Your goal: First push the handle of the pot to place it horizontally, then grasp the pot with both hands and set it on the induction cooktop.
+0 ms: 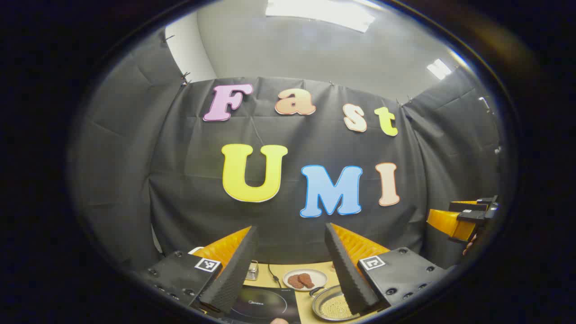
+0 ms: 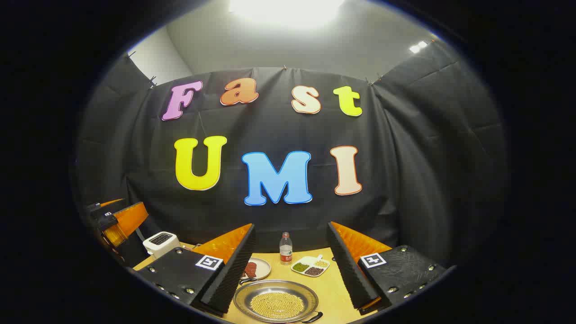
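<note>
Left hand-held gripper (image 1: 291,256) raised with fingers apart, right hand-held gripper (image 2: 291,256) likewise spread and empty, grain-filled pot (image 2: 275,300) on the worktop (image 2: 335,288), just beside the induction cooktop (image 1: 265,306), plate of meat (image 1: 305,279) behind.

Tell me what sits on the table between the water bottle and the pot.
In the right gripper view, between the water bottle and the pot, bare wooden table shows. A divided dish lies just right of that line, and a plate just left.
</note>
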`<state>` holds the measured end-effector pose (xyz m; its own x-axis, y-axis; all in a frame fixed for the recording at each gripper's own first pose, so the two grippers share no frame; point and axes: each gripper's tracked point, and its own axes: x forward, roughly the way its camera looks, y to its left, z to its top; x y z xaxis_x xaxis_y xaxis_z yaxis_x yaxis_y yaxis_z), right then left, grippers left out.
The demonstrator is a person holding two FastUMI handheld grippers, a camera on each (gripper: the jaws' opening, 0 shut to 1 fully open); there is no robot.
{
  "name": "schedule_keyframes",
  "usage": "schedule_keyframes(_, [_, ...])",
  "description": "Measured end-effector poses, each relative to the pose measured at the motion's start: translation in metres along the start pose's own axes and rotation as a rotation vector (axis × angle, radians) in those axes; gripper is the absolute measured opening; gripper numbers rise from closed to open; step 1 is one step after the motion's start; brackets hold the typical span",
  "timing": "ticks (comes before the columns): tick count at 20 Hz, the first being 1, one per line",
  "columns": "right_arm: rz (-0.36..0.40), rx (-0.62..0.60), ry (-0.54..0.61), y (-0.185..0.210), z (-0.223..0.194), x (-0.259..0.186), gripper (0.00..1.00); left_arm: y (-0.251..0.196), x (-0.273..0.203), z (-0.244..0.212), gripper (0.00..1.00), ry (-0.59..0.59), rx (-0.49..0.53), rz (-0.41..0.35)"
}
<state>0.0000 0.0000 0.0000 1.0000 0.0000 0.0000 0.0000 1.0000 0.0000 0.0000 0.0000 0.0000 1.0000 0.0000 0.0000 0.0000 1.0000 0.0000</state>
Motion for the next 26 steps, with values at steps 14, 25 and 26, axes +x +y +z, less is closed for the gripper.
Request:
schedule_keyframes(14, [0.077,0.012,-0.007,0.014,0.002,0.016,0.95,-0.003,-0.005,-0.003,0.98,0.02,0.025,0.03])
schedule_keyframes(25, [0.092,0.032,0.076,0.019,-0.033,0.02,0.95,0.001,-0.003,-0.012,0.99,0.037,0.025,0.029])
schedule_keyframes(26, [0.094,0.036,0.093,0.019,-0.041,0.02,0.95,0.002,-0.003,-0.016,0.99,0.043,0.027,0.03])
